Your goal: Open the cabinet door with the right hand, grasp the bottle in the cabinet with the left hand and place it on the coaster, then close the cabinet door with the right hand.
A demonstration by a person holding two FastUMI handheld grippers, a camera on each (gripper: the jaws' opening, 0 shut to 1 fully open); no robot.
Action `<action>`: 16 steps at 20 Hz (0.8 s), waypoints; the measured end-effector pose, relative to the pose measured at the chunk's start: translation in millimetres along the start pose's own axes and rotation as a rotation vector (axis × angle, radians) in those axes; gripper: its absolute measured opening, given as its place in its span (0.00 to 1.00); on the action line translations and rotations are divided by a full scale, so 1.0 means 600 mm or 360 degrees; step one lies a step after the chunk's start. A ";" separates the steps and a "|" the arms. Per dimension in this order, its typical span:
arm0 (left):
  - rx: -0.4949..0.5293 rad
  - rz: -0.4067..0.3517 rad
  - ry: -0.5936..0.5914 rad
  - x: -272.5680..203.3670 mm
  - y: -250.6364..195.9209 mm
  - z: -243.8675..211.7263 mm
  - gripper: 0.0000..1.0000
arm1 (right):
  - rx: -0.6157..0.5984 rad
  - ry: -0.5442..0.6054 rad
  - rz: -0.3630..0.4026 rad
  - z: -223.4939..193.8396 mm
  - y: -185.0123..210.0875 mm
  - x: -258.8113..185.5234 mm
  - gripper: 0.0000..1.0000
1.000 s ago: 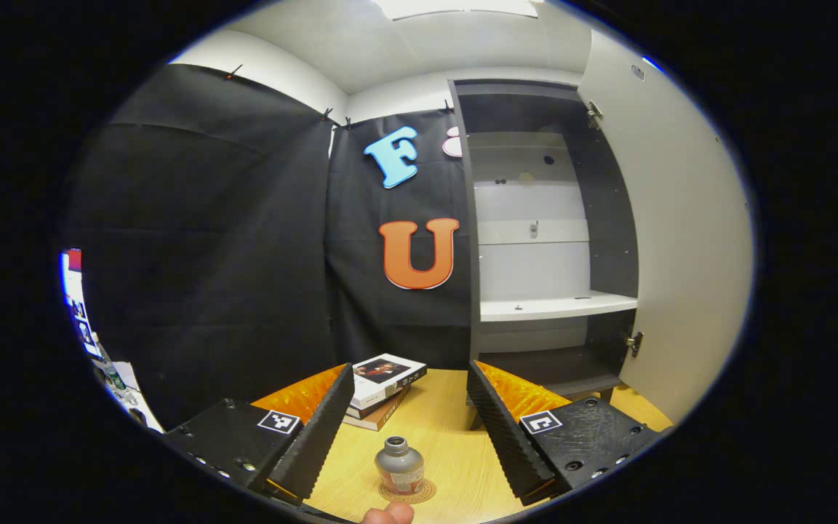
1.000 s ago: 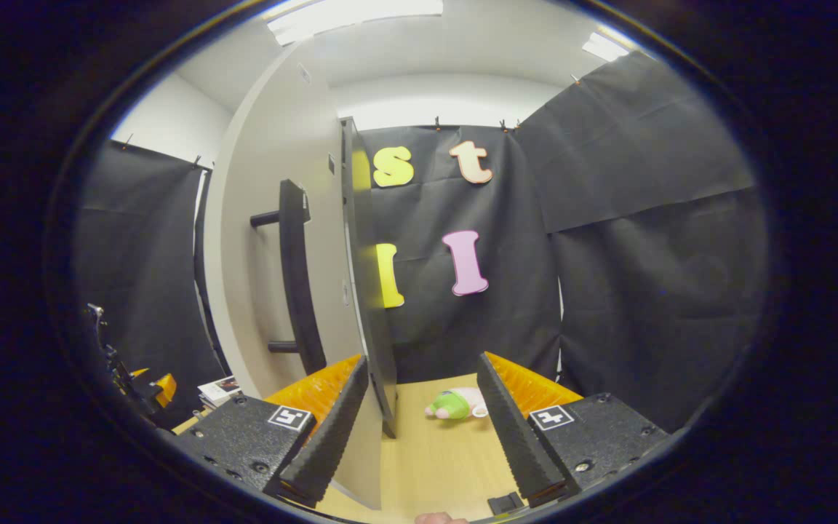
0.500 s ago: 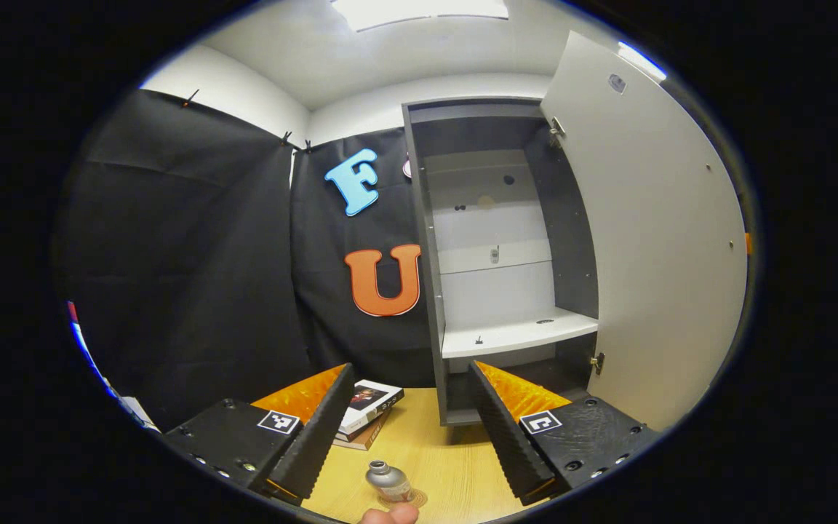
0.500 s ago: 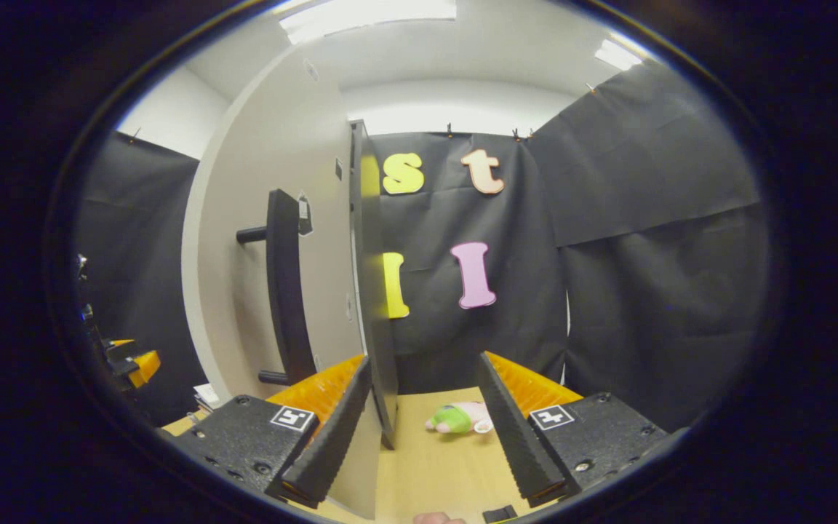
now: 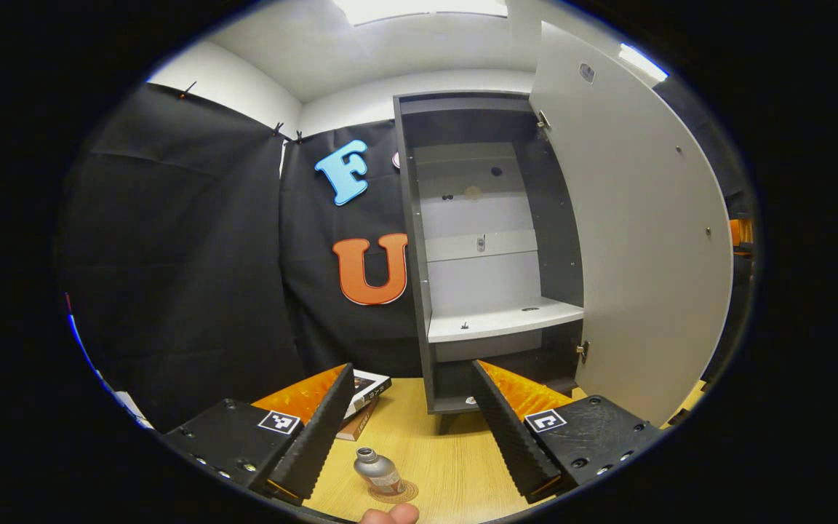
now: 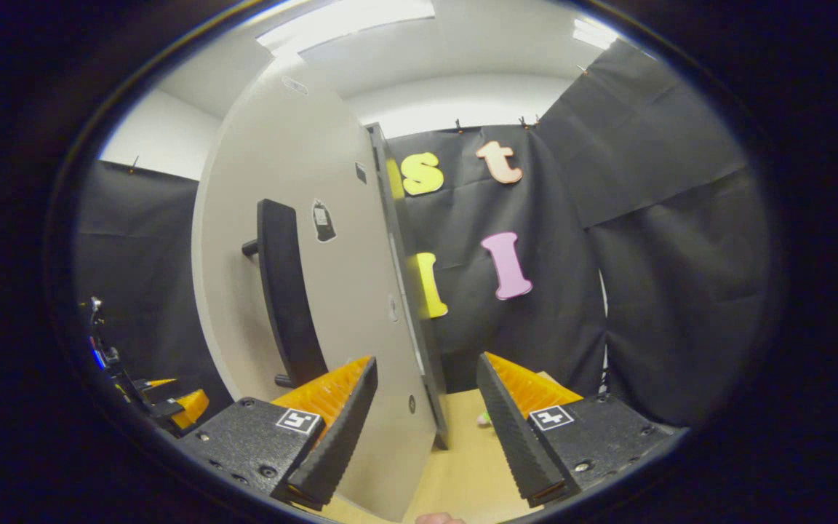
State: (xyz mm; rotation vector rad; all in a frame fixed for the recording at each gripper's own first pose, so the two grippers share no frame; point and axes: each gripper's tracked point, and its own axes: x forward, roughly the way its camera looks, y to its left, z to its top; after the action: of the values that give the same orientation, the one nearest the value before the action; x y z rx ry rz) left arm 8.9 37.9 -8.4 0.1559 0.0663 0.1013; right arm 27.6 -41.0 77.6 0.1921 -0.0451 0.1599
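Left gripper [image 5: 404, 429]: fingers spread wide, holding nothing; it has drawn back and up over the last second, so the bottle [image 5: 377, 472] now sits lower and smaller between its fingers in the left gripper view; a fingertip [image 5: 390, 515] of the person shows at the bottom edge.

Bottle: small, grey, capped, standing on the round coaster [image 5: 393, 491] on the wooden table [image 5: 455, 466], apart from both fingers; judged delivered, the placing step done.

Right gripper [image 6: 423, 429]: fingers apart, gripping nothing; the free edge of the cabinet door [image 6: 332, 291] stands in the gap between them, whether touching either finger I cannot tell.

Cabinet door: pale, with a dark vertical bar handle [image 6: 284, 291] to the left of that gripper; over the last second its outer face has turned further toward the right gripper view; judged the start of the closing swing, the one step left.

Cabinet [image 5: 484, 247]: dark-framed, open at the front; upper compartment holds nothing, white shelf [image 5: 503, 322] bare save small fittings; bottom compartment dark, contents too dim to tell.

Table, other items: stacked books [image 5: 364, 397] behind the left gripper, near the cabinet's foot.
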 end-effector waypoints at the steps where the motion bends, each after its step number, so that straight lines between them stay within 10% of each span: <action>1: -0.0006 -0.0002 -0.0001 0.001 0.004 -0.001 0.96 | -0.0004 0.0007 0.0038 -0.005 0.023 0.003 0.90; 16: -0.0059 0.0000 -0.0001 0.013 0.052 -0.034 0.96 | -0.0161 0.0048 0.0330 -0.045 0.273 0.131 0.87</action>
State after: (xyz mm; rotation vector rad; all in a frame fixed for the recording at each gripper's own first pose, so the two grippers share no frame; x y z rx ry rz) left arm 12.1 72.3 -23.8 0.1191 0.0636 0.1024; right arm 79.4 134.8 86.2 0.0839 -0.0431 0.3663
